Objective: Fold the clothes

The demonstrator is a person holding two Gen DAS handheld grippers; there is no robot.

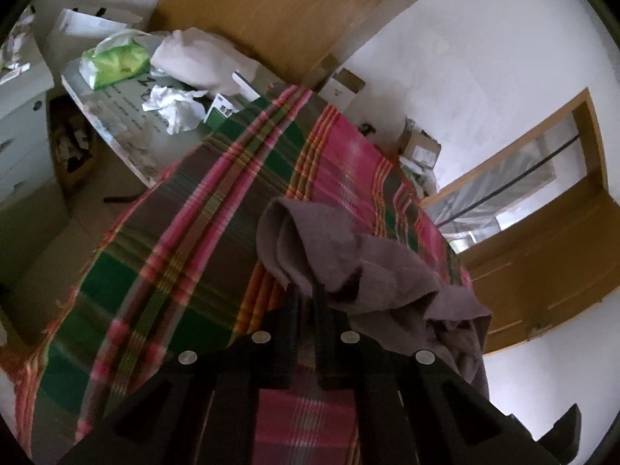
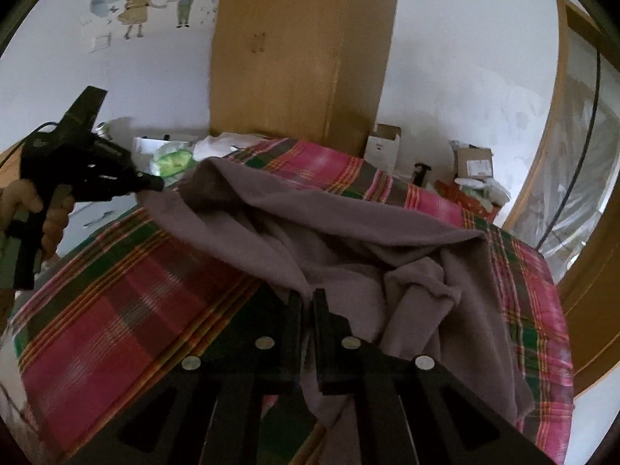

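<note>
A mauve-grey garment [image 2: 348, 240] hangs slack over a bed covered with a pink, green and orange plaid sheet [image 2: 116, 310], held up at two places. The left gripper [image 1: 306, 290] has its jaws pressed together on a bunched edge of the cloth, which spills forward and off to its right side in soft folds. From the right wrist view, that same gripper shows at the far left, a hand [image 2: 27, 209] wrapped round its handle and its tip pinching the garment's raised corner. The right gripper [image 2: 308, 296] is likewise clamped, its two fingers nearly meeting with a fold of the fabric caught between them; the cloth drapes down past the jaws. Between the two holds the garment sags and crumples, its lower folds lying on the sheet. Beyond the bed stands a tall cardboard box [image 2: 294, 46], and beside it a cluttered table with a green tissue pack [image 1: 114, 62].
</note>
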